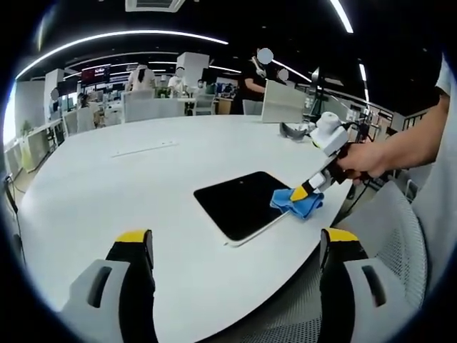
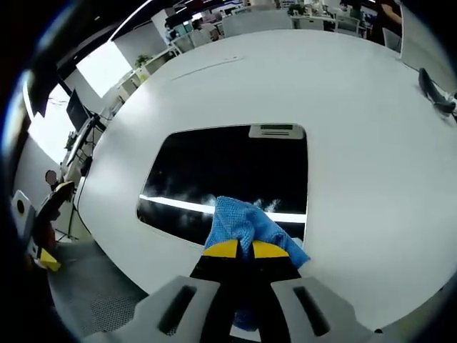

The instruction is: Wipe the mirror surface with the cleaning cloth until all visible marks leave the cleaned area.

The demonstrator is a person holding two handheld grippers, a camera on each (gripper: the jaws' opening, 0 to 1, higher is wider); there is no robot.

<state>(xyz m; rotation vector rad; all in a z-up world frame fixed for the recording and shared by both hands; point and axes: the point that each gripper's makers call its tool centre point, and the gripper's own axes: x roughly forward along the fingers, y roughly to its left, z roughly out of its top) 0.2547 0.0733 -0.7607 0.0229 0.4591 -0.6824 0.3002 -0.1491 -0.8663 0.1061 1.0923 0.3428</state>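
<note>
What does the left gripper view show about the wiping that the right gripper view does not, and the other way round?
The left gripper view alone gives the side look: the right gripper held by a hand, and the left gripper open above the table, holding nothing. The right gripper view alone gives the mirror close up, with hazy marks near the reflected light strip. Both share the mirror and the blue cloth, clamped in the right gripper and resting on the mirror's edge.
</note>
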